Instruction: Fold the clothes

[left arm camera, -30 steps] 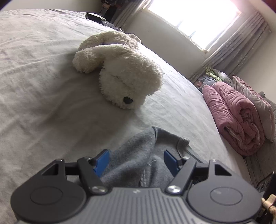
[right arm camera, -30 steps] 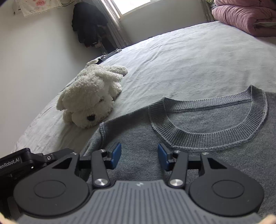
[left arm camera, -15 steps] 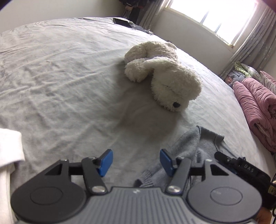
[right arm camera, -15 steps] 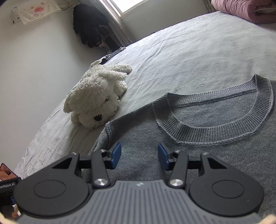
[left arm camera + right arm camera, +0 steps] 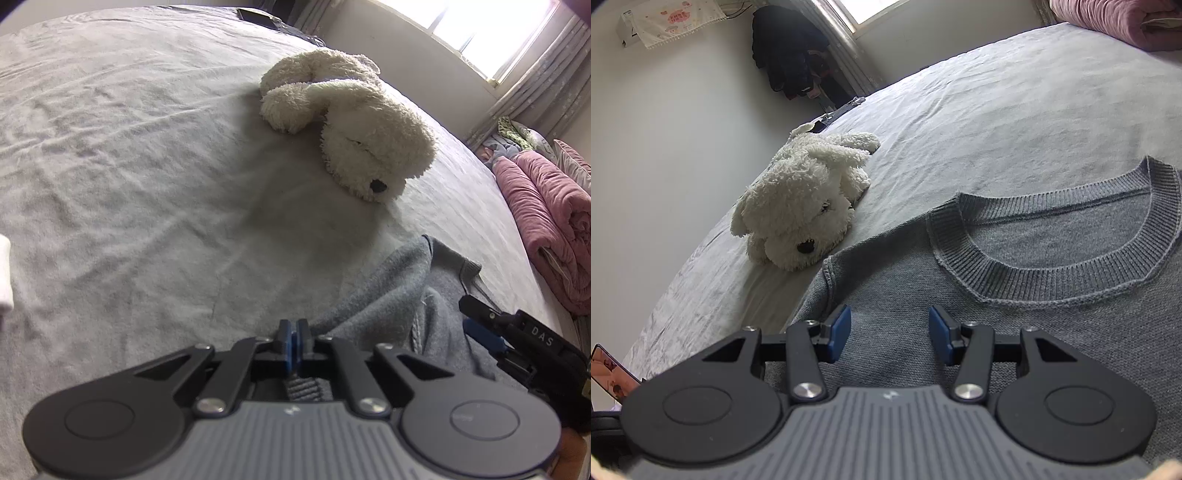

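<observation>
Your left gripper [image 5: 293,341] had just clamped onto the grey sweater [image 5: 1015,295] sleeve cuff, while your right gripper [image 5: 889,334] hung open just below its collar.

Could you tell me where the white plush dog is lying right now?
The white plush dog lies on the grey bedsheet, left of centre in the right wrist view, just beyond the grey sweater shoulder, its nose toward the sweater.

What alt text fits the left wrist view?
The left claw is shut on a ribbed edge of the grey knit sweater on a grey bedsheet; a white plush dog lies beyond.
</observation>
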